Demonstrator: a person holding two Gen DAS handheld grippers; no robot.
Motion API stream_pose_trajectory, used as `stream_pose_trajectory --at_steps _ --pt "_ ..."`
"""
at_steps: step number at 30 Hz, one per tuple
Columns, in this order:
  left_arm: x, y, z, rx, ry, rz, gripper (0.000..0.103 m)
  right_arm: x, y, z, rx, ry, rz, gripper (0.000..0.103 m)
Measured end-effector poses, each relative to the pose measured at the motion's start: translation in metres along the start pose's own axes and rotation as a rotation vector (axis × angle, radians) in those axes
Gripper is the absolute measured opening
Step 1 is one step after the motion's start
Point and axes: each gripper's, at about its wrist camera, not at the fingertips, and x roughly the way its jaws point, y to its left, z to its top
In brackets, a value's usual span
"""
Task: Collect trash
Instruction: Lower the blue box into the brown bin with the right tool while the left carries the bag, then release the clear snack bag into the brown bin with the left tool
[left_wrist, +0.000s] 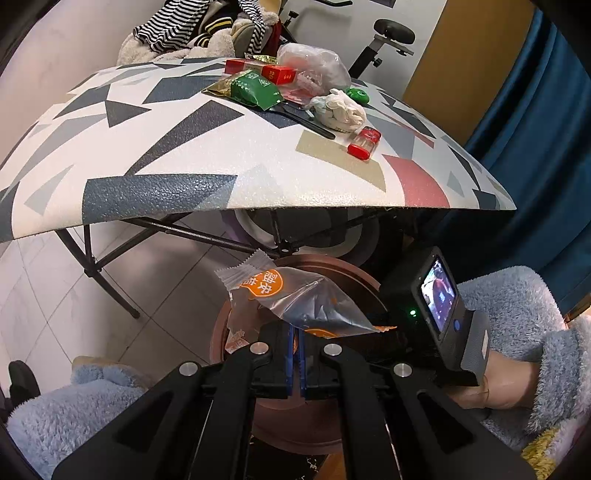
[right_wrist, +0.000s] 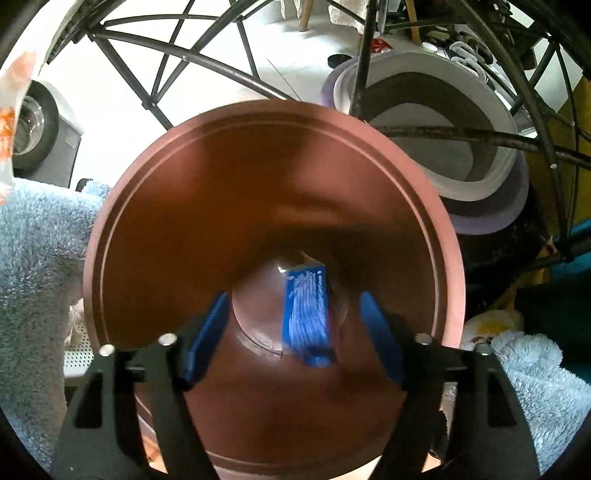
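My left gripper (left_wrist: 296, 343) is shut on a clear snack wrapper (left_wrist: 291, 295) with an orange label, held just above the brown bin (left_wrist: 354, 277) below the table edge. My right gripper (right_wrist: 297, 332) is open over the brown bin (right_wrist: 155, 206), looking straight down into it. A blue and white packet (right_wrist: 306, 314) lies on the bin's bottom between my fingers. On the patterned table (left_wrist: 184, 147) lie a green packet (left_wrist: 255, 90), red boxes (left_wrist: 262, 70), a clear plastic bag (left_wrist: 314, 62), crumpled white tissue (left_wrist: 341, 107) and a small red-capped container (left_wrist: 364, 142).
The folding table's black legs (right_wrist: 207, 62) cross above the bin. A grey and white basin (right_wrist: 476, 147) stands on the floor beside the bin. A heap of clothes (left_wrist: 207, 29) and an exercise bike (left_wrist: 388, 40) stand behind the table. A blue curtain (left_wrist: 535, 110) hangs at right.
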Motion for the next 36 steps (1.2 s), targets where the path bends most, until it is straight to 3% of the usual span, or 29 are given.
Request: stream_pose_trajectory --at_steps 3,7,11,15,20,21,23,24,30,36 --pt "0.002 -0.001 -0.001 0.003 0.008 0.0 0.002 -0.019 -0.001 0.003 0.001 -0.061 -0.003 0.088" --pt "0.009 0.0 -0.002 -0.001 0.035 -0.001 0.002 -0.077 0.001 0.002 -0.014 -0.224 0.015 0.095" --pt "0.029 0.002 -0.005 -0.015 0.109 0.001 0.002 -0.111 -0.009 -0.001 0.029 -0.317 0.003 0.097" --pt "0.056 0.001 -0.011 0.003 0.188 0.002 0.002 -0.123 -0.029 -0.002 0.123 -0.35 0.003 0.097" --pt "0.087 -0.003 -0.021 0.022 0.309 0.034 0.004 -0.118 -0.053 -0.003 0.236 -0.326 0.018 0.097" --pt "0.09 -0.003 -0.024 0.024 0.322 0.047 0.007 -0.118 -0.054 -0.005 0.243 -0.325 0.02 0.097" --pt "0.094 -0.003 -0.026 0.025 0.339 0.05 0.032 -0.115 -0.053 -0.005 0.247 -0.326 0.026 0.097" --pt "0.094 -0.004 -0.027 0.028 0.336 0.05 0.05 -0.115 -0.054 -0.007 0.244 -0.328 0.028 0.097" --pt "0.089 -0.01 -0.029 0.054 0.32 0.048 0.061 -0.114 -0.05 -0.004 0.233 -0.33 0.032 0.097" --pt "0.075 -0.004 -0.024 0.01 0.259 0.084 0.072 -0.116 -0.05 -0.004 0.238 -0.335 0.035 0.097"
